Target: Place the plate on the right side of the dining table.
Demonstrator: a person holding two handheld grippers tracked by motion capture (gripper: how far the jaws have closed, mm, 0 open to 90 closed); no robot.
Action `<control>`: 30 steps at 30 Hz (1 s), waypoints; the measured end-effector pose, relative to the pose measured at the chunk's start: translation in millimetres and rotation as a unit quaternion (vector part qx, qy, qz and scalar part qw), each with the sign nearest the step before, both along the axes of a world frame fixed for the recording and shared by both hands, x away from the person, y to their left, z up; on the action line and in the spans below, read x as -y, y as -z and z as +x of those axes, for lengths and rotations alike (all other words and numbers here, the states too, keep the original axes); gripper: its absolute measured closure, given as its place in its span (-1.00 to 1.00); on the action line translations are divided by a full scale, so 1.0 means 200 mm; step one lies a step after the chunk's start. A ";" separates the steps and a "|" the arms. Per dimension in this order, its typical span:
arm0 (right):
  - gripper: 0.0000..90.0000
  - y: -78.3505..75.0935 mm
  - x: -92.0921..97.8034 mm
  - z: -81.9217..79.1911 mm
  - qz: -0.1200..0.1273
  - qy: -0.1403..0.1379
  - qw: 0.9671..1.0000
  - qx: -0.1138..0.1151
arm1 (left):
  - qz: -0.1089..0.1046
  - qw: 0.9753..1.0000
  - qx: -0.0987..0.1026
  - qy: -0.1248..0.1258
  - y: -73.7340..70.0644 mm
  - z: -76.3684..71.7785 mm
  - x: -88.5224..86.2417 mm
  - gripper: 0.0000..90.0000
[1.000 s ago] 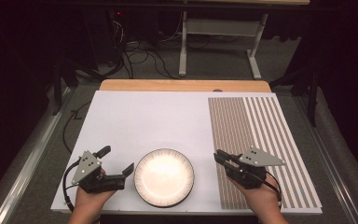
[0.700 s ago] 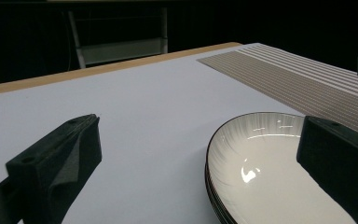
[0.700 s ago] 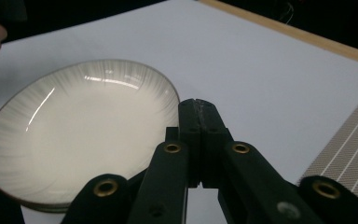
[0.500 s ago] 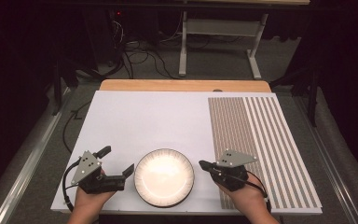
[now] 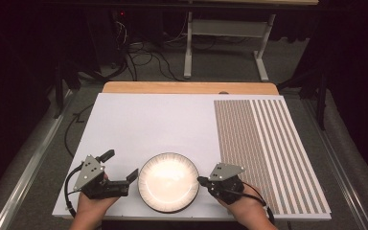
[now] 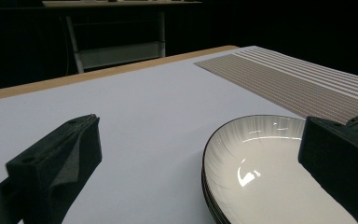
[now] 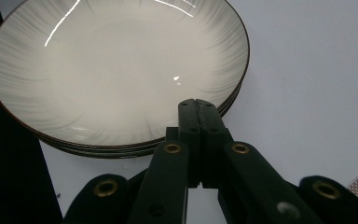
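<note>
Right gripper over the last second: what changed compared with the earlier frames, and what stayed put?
The right gripper slid left across the table from the striped mat toward the stack of plates, and its jaws closed; its tips now sit at the plates' right rim, gripping nothing. The left gripper stayed open beside the plates' left edge, and the plates did not move.

Stack of plates sat on the desk at the near edge, about mid-width. Left gripper lay just left of the stack, jaws spread, the nearer jaw close to the rim. Right gripper lay just right of the stack, jaws together, tip at the rim. Striped mat covered the desk's right part, running near to far, right of the right gripper. Floor cables and a frame stand lay beyond the far edge.
</note>
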State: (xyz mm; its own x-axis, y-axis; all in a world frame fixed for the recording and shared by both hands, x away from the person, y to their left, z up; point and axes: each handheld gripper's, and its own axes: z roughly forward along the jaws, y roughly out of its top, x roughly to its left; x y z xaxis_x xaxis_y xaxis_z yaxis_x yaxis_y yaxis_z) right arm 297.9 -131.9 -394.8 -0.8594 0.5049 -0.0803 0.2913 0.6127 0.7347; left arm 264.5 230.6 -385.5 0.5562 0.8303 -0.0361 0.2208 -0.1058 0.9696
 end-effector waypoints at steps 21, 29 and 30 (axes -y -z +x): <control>1.00 -0.01 -0.02 0.00 -0.008 0.002 1.000 -0.005 | -0.005 1.000 -0.009 0.001 0.01 0.01 -0.02 -1.00; 1.00 0.00 -0.03 0.01 -0.008 -0.004 1.000 -0.001 | -0.005 1.000 -0.007 0.001 0.01 0.01 -0.02 -1.00; 1.00 0.00 -0.03 0.00 -0.010 -0.002 1.000 0.000 | -0.005 1.000 -0.007 0.001 0.01 0.01 -0.02 -1.00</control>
State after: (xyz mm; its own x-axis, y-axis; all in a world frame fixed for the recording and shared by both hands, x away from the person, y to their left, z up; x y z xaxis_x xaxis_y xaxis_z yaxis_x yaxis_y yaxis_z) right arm 298.8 -125.5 -394.0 -0.8617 0.4993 -0.0903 0.2888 0.6290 0.7218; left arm 265.8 235.0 -386.6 0.5581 0.8282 -0.0521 0.2338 -0.0967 0.9675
